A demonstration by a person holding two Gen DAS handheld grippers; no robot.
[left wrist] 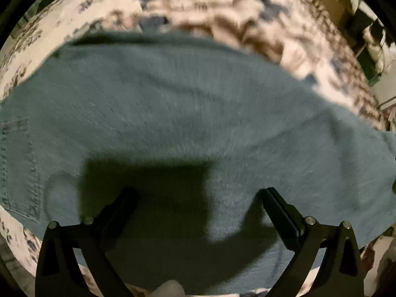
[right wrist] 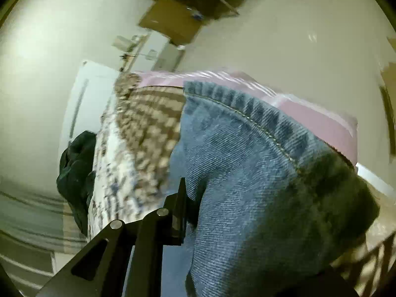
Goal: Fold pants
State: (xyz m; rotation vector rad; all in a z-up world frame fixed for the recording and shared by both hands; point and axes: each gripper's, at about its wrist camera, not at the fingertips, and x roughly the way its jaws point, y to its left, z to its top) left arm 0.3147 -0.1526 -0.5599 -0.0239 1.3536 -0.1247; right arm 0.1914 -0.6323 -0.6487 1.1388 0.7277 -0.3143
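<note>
Blue denim pants (left wrist: pixel 188 113) lie spread across a patterned bed cover (left wrist: pixel 222 17). My left gripper (left wrist: pixel 198 193) is open just above the denim, its two black fingers (left wrist: pixel 274 203) wide apart with nothing between them. In the right wrist view a hemmed end of the pants (right wrist: pixel 259 173) drapes over my right gripper (right wrist: pixel 195 205) and fills the lower right. Only the left finger (right wrist: pixel 179 210) shows; the denim hides the other one. The cloth appears held between the fingers and lifted off the bed.
The bed (right wrist: pixel 138 133) has a brown, white and blue patterned cover and a pink sheet (right wrist: pixel 321 113) at its far side. A dark garment (right wrist: pixel 76 173) hangs at the bed's edge. A white door (right wrist: pixel 84 104) and cardboard boxes (right wrist: pixel 173 22) stand beyond.
</note>
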